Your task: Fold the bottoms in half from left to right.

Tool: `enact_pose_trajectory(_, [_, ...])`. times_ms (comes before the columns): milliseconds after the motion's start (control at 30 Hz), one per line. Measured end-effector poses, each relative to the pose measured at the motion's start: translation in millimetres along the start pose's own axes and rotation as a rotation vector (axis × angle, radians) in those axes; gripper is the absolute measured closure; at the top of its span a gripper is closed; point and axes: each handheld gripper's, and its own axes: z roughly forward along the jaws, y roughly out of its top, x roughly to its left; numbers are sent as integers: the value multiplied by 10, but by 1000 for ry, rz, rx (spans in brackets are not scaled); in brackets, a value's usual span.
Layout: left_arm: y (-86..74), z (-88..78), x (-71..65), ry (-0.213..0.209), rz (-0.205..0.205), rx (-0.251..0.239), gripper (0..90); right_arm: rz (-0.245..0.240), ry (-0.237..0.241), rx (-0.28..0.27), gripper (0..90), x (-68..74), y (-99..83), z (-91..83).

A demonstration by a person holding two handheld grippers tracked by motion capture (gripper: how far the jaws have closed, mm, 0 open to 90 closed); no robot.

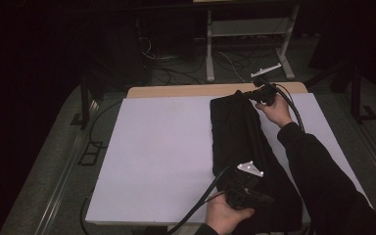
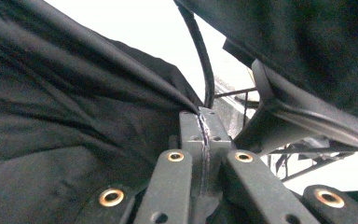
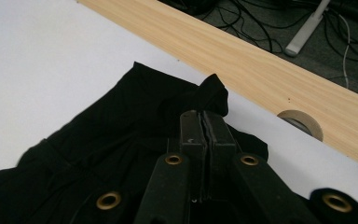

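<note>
Dim workshop floor with loose cables and a metal frame lies beyond the desk (image 1: 166,147), whose white sheet covers all but a strip of wood at its 12 o'clock edge.

High view: a long black cloth garment (image 1: 242,142), folded into a narrow band, lies on the right half of the desk, running from 12 toward 6 o'clock. The right tool (image 1: 255,94) sits at the band's far corner, the left tool (image 1: 267,198) at its near end. Judgement: a fold or lengthwise straightening is in hand, both ends gripped.

Left gripper view: the left tool (image 2: 204,122) has its jaws together, a thin edge of the garment (image 2: 74,116) pinched in the seam; taut folds run off toward 10 o'clock.

Right gripper view: the right tool (image 3: 207,122) is likewise clamped on the garment (image 3: 121,121), a small peak of cloth standing just past the tips at 12 o'clock. A round hole (image 3: 303,123) in the wooden strip lies at 3 o'clock.

Next move, as judged: both ends carried together, tension kept even, grips maintained until the cloth is laid.
</note>
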Motion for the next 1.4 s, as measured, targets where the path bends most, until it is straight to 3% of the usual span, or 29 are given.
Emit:
enact_pose_trajectory(133, [56,129,-21,-10,-22,-4,887,-22,-12,11,869,26,-3,18])
enact_pose_trajectory(433, [143,304,17,-17,-116,-26,887,-39,-19,-1,869,2,-6,30])
enact_pose_trajectory(600, [198,426,47,-55,-167,-29,886,-33,-18,13,869,-57,-52,61])
enact_pose_trajectory(700, [241,514,76,-43,-159,-11,887,-33,-13,2,869,-92,-61,55])
enact_pose_trajectory(1033, [211,720,126,-19,-192,46,886,-21,-18,22,869,-205,-163,153])
enact_pose_trajectory(1400, [190,853,173,-2,-234,27,885,-20,3,8,868,-196,-193,180])
